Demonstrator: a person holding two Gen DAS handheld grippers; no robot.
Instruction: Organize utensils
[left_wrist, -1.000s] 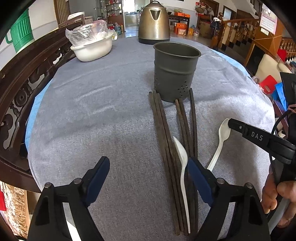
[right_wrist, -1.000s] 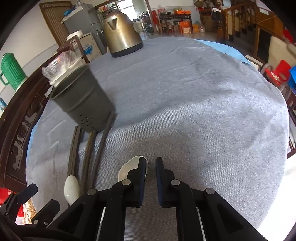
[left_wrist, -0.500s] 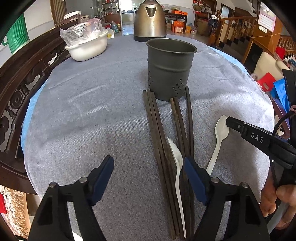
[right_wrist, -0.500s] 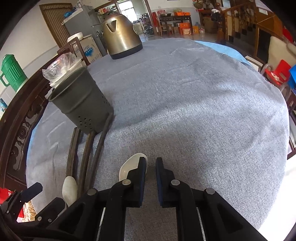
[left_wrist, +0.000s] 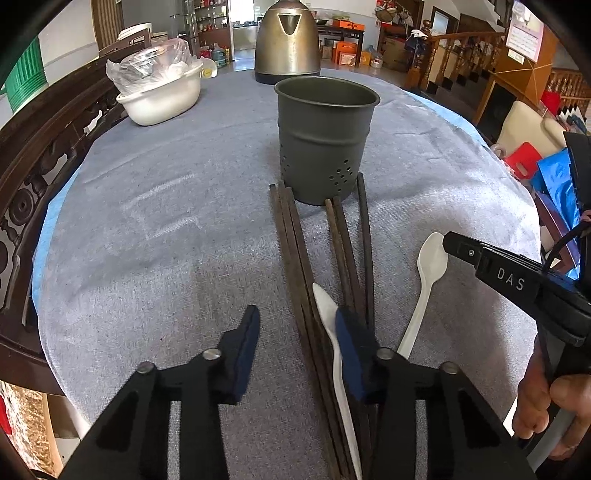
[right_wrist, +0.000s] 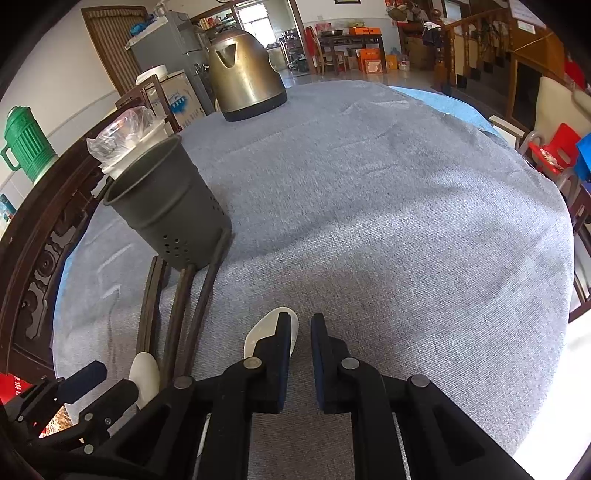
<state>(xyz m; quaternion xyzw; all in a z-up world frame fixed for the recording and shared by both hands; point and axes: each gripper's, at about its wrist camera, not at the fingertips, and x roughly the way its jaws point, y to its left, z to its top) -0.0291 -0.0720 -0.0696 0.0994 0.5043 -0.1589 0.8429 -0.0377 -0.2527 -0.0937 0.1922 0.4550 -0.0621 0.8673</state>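
A dark grey perforated metal utensil holder (left_wrist: 325, 136) stands upright on the grey cloth; it also shows in the right wrist view (right_wrist: 170, 206). Several dark wooden chopsticks (left_wrist: 295, 258) lie in front of it, their tips against its base. One white spoon (left_wrist: 332, 325) lies on the chopsticks, beside my left gripper's right finger. A second white spoon (left_wrist: 428, 266) lies further right. My left gripper (left_wrist: 295, 332) is open and empty, just left of the chopsticks. My right gripper (right_wrist: 299, 328) is nearly closed and empty, above the second spoon's bowl (right_wrist: 266, 328).
A brass kettle (left_wrist: 288, 40) stands behind the holder. A white bowl covered with plastic (left_wrist: 159, 92) sits at the far left. A carved dark wooden chair back (left_wrist: 33, 155) borders the table's left edge. The table edge drops off on the right.
My left gripper has moved forward toward the holder and its jaws have narrowed. The right gripper has barely moved.
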